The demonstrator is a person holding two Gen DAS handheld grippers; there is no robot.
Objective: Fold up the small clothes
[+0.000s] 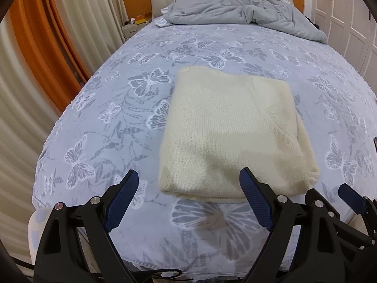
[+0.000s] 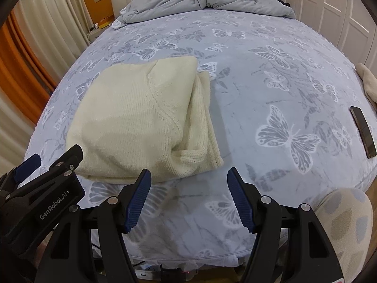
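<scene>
A cream knit sweater [image 1: 233, 134] [image 2: 143, 122] lay folded into a compact rectangle on the bed [image 1: 113, 122] [image 2: 271, 99], resting on the blue butterfly-print bedspread near the foot edge. In the left wrist view it sat at centre, extending toward 12 o'clock from the fingers. The left gripper [image 1: 188, 200] hovered above the near edge of the sweater, its fingers spread wide and holding nothing. The right gripper [image 2: 188, 198] hung over bare bedspread, just off the sweater's near right corner, fingers likewise spread wide and empty. In the right wrist view the sweater lay toward 10 o'clock, and the left gripper showed at 8 o'clock. A crumpled grey duvet [image 1: 240, 11] [image 2: 200, 0] was heaped at 12 o'clock against the headboard [image 1: 160, 0]. A dark phone [image 2: 362, 132] lay at 3 o'clock near the bed's right edge.
</scene>
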